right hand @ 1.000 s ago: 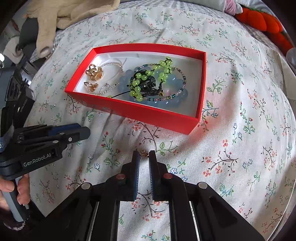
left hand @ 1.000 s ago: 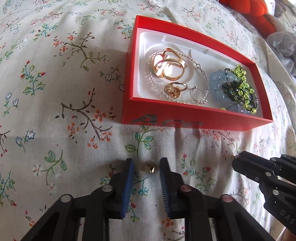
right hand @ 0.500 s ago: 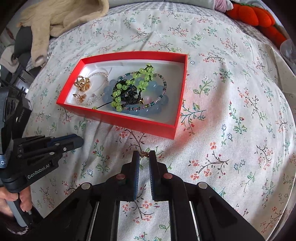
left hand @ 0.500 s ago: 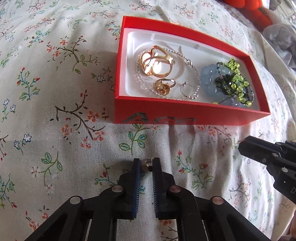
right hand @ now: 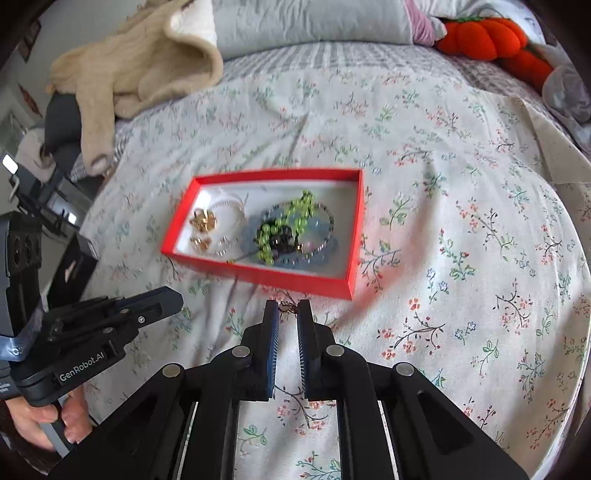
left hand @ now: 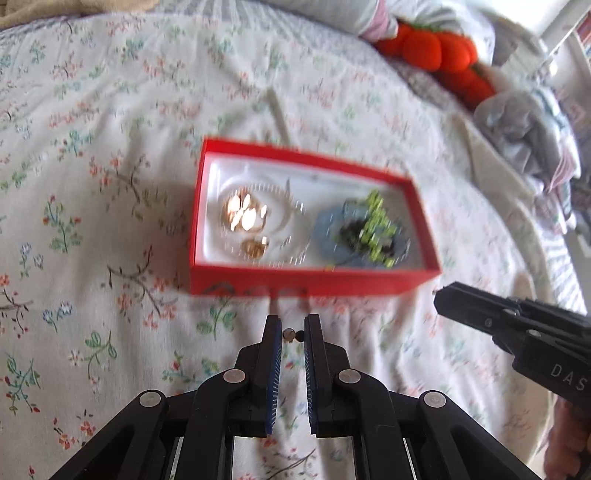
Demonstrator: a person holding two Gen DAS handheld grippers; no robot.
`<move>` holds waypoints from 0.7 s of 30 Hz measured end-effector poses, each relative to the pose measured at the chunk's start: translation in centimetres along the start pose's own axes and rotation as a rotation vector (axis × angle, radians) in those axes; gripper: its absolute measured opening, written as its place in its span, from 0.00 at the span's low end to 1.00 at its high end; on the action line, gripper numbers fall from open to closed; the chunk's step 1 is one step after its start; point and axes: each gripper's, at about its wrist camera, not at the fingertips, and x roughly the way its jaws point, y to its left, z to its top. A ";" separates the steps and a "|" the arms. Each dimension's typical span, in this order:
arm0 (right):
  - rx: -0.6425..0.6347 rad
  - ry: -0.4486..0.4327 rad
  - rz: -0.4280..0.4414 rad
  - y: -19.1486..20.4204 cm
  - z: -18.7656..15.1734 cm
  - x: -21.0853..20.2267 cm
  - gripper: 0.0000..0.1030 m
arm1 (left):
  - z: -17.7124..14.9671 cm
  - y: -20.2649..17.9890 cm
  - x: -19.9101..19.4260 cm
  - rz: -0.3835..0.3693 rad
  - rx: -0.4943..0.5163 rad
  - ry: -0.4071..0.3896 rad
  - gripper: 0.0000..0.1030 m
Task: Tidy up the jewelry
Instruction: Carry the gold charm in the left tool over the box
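Small gold-coloured piece (left hand: 289,334), pinched at the tips of the left tongs (left hand: 291,332), whose blue-padded fingers (left hand: 274,354) stood nearly together with the piece bridging the narrow gap; a second small gold piece (right hand: 287,307) was likewise pinched at the tips of the right tongs (right hand: 287,310), their fingers drawn close on it; whether either piece touched the cloth below could not be told; just ahead of both pairs of tongs lay the red box (right hand: 347,236), white inside, resting on the floral bedspread (right hand: 461,206); in its left part lay a gold brooch-like ornament (right hand: 202,220) and a smaller gold ring (right hand: 201,242) within a loop of silver chain (right hand: 236,206); in its right part a green bead string (right hand: 295,218) lay over a pale blue bead bracelet (right hand: 325,254) and a dark piece (right hand: 281,236); the left-wrist view was blurred, so finer detail in the box was lost there; the right tongs appeared to the right of the left pair, near the box's front right corner; far beyond the box were an orange plush toy (right hand: 487,33), a grey pillow (right hand: 306,26) and a cream knitted garment (right hand: 136,70); a hand (right hand: 55,421) gripped the left tool's handle
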 end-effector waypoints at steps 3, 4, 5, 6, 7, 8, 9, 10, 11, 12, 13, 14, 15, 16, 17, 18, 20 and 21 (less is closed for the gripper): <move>0.021 -0.050 -0.007 0.0 0.4 -0.8 0.10 | 0.1 0.4 -1.0 -0.006 -0.015 -0.054 0.06; 0.029 -0.061 -0.012 -0.1 0.5 -0.8 0.10 | 0.4 0.3 -1.0 -0.008 -0.017 -0.067 0.06; 0.038 -0.069 -0.016 -0.2 0.7 -0.8 0.10 | 0.5 0.5 -1.1 -0.011 -0.018 -0.075 0.06; 0.050 -0.075 -0.018 -0.3 0.8 -0.7 0.10 | 0.8 0.5 -1.0 -0.015 -0.017 -0.082 0.07; 0.063 -0.077 -0.017 -0.6 1.0 -0.5 0.10 | 1.0 0.4 -0.7 -0.016 -0.015 -0.091 0.07; 0.076 -0.079 -0.011 -0.8 1.1 -0.4 0.10 | 1.3 0.4 -0.5 -0.015 -0.016 -0.095 0.07; 0.086 -0.080 -0.006 -1.0 1.1 -0.3 0.10 | 1.4 0.4 -0.2 -0.016 -0.019 -0.098 0.07; 0.091 -0.081 -0.004 -1.1 1.3 -0.1 0.10 | 1.5 0.5 0.0 -0.018 -0.024 -0.101 0.07; 0.093 -0.082 -0.004 -1.1 1.4 0.1 0.10 | 1.6 0.5 0.0 -0.020 -0.029 -0.104 0.07; 0.094 -0.085 -0.004 -1.1 1.5 0.2 0.10 | 1.8 0.5 0.2 -0.020 -0.031 -0.107 0.07; 0.094 -0.086 -0.002 -1.1 1.7 0.4 0.10 | 1.9 0.4 0.4 -0.017 -0.032 -0.109 0.07; 0.097 -0.085 0.001 -1.1 1.8 0.6 0.10 | 2.0 0.4 0.5 -0.016 -0.034 -0.111 0.07; 0.101 -0.086 0.003 -1.2 1.9 0.8 0.10 | 2.1 0.4 0.7 -0.017 -0.034 -0.107 0.07; 0.105 -0.086 0.004 -1.2 2.0 1.0 0.10 | 2.2 0.4 0.9 -0.020 -0.039 -0.106 0.07; 0.109 -0.086 0.003 -1.3 2.1 1.2 0.10 | 2.3 0.4 1.0 -0.020 -0.042 -0.104 0.07; 0.113 -0.086 0.000 -1.4 2.3 1.4 0.11 | 2.3 0.4 1.1 -0.018 -0.044 -0.106 0.07; 0.119 -0.084 -0.001 -1.6 2.4 1.8 0.11 | 2.4 0.3 1.1 -0.001 -0.041 -0.113 0.08; 0.125 -0.085 0.010 -1.8 2.5 1.9 0.11 | 2.4 0.2 1.1 0.006 -0.036 -0.110 0.09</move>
